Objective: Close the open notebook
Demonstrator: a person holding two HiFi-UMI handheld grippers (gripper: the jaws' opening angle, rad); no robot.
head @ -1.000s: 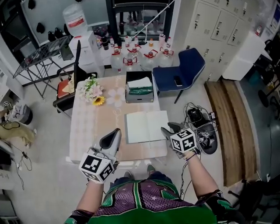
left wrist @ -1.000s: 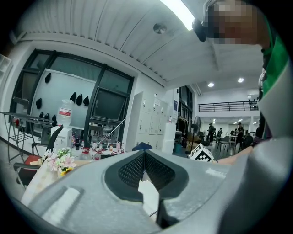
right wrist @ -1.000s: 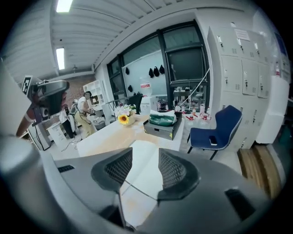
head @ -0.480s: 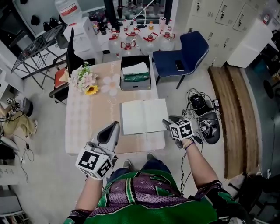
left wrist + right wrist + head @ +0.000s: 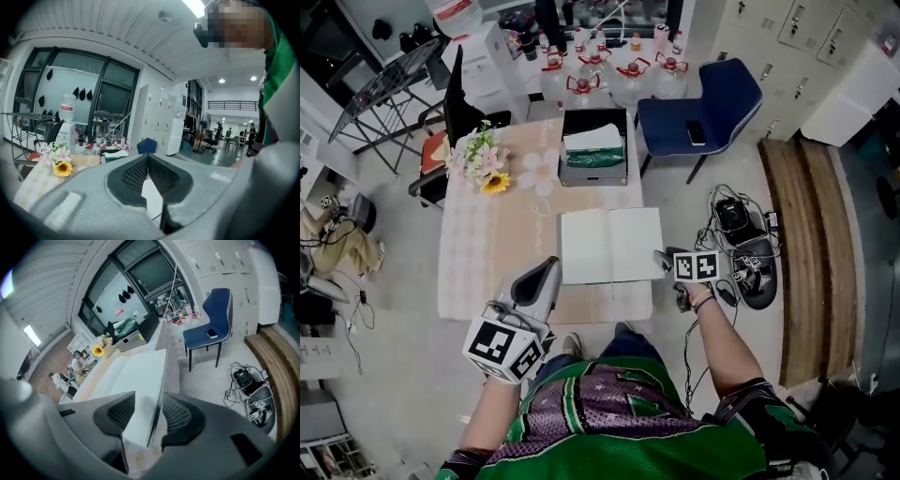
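Observation:
The open notebook [image 5: 611, 246] lies flat with blank white pages on the table [image 5: 487, 253], near its front right corner. My right gripper [image 5: 664, 261] is at the notebook's right edge, open. In the right gripper view the right gripper [image 5: 149, 397] has the outer edge of the notebook's right page [image 5: 133, 376] running between its jaws, and the pads stand clear of it on both sides. My left gripper [image 5: 546, 277] hovers at the table's front edge, left of the notebook. In its own view the left gripper [image 5: 147, 157] is shut with nothing in it.
At the table's far side stand a dark box [image 5: 595, 145] with white and green things inside and a bunch of flowers [image 5: 483, 164]. Beyond are a blue chair [image 5: 698, 117] and water bottles [image 5: 609, 80]. Cables and a device [image 5: 741, 248] lie on the floor at right, next to wooden boards [image 5: 811, 244].
My right gripper has moved forward and left until its jaws straddle the notebook's right edge. The left gripper has stayed by the table's front edge, shut.

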